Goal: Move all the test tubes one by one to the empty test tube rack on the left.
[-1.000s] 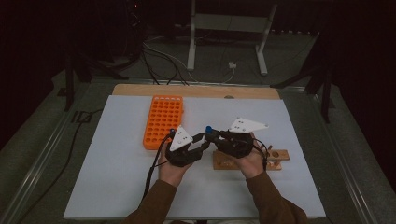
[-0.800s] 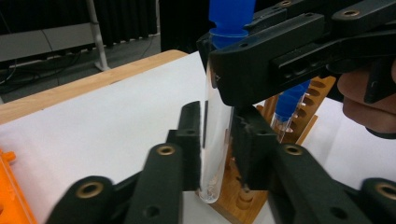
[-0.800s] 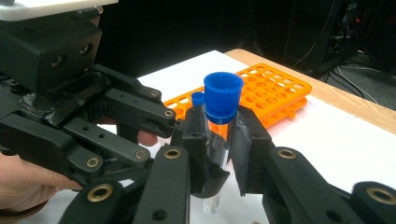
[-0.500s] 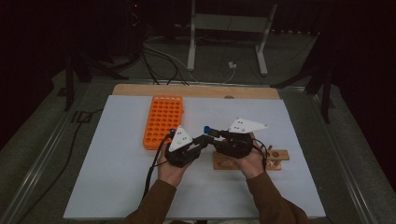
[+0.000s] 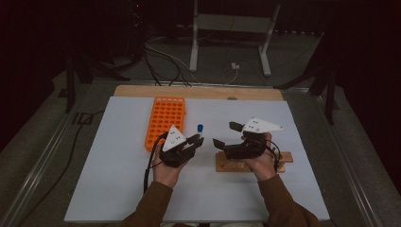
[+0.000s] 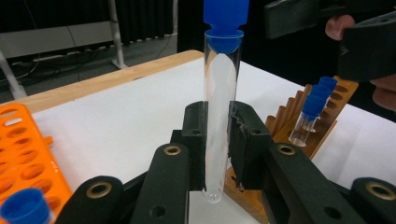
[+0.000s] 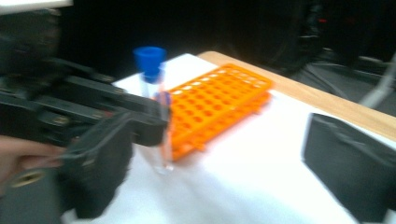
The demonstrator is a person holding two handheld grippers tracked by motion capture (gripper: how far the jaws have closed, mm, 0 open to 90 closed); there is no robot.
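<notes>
A clear test tube with a blue cap (image 6: pixel 219 116) stands upright between the jaws of my left gripper (image 6: pixel 217 140), which is shut on its lower part. From above, the left gripper (image 5: pixel 197 141) sits mid-table with the tube's cap (image 5: pixel 200 128) sticking up. My right gripper (image 5: pixel 223 133) is open a short way to its right, jaws wide apart and empty. The blurred right gripper view has the tube (image 7: pixel 156 107) and the left gripper's jaws straight ahead, with my own right gripper (image 7: pixel 219 154) open around empty space.
An orange tube rack (image 5: pixel 165 120) lies left of the grippers, one blue-capped tube (image 6: pixel 23 205) in it. A wooden rack (image 5: pixel 236 163) under my right hand holds several blue-capped tubes (image 6: pixel 317 107). White table mat (image 5: pixel 118 189); wooden strip (image 5: pixel 198 91) along the far edge.
The two grippers were together around the tube; now the right gripper has opened and drawn back to the right, leaving the tube upright in the left gripper.
</notes>
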